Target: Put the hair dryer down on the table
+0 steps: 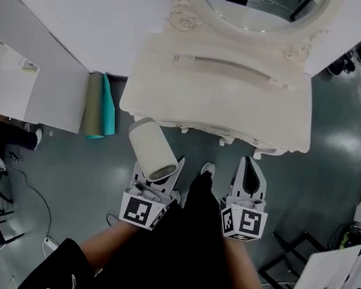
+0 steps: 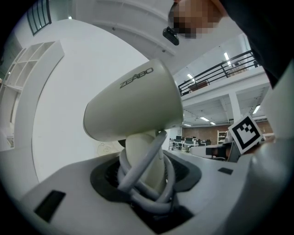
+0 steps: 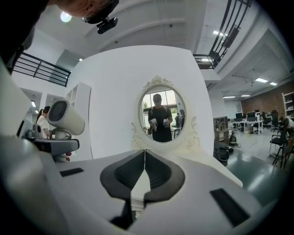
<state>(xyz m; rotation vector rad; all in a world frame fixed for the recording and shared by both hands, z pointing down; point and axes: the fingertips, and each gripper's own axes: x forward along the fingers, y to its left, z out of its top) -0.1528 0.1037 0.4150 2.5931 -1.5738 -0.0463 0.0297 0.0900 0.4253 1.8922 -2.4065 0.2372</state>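
Observation:
A cream hair dryer [image 1: 152,151] with its grey cord wound round the handle sits in my left gripper [image 1: 159,169], which is shut on that handle. In the left gripper view the barrel [image 2: 133,105] rises above the gripper [image 2: 144,170], and the handle and cord fill the jaws. My right gripper [image 1: 252,165] is beside it, shut and empty, its pads meeting at the tip [image 3: 144,153]. Both hover over the floor just short of the front edge of the white dressing table [image 1: 217,91]. The right gripper view faces the oval mirror [image 3: 161,114], with the dryer [image 3: 64,117] at left.
The table carries an ornate oval mirror [image 1: 258,9] at its back and stands against a white partition. Teal and olive rolls [image 1: 101,106] lean left of the table. A black stand [image 1: 293,252] is at lower right, and cables [image 1: 30,184] lie on the floor at left.

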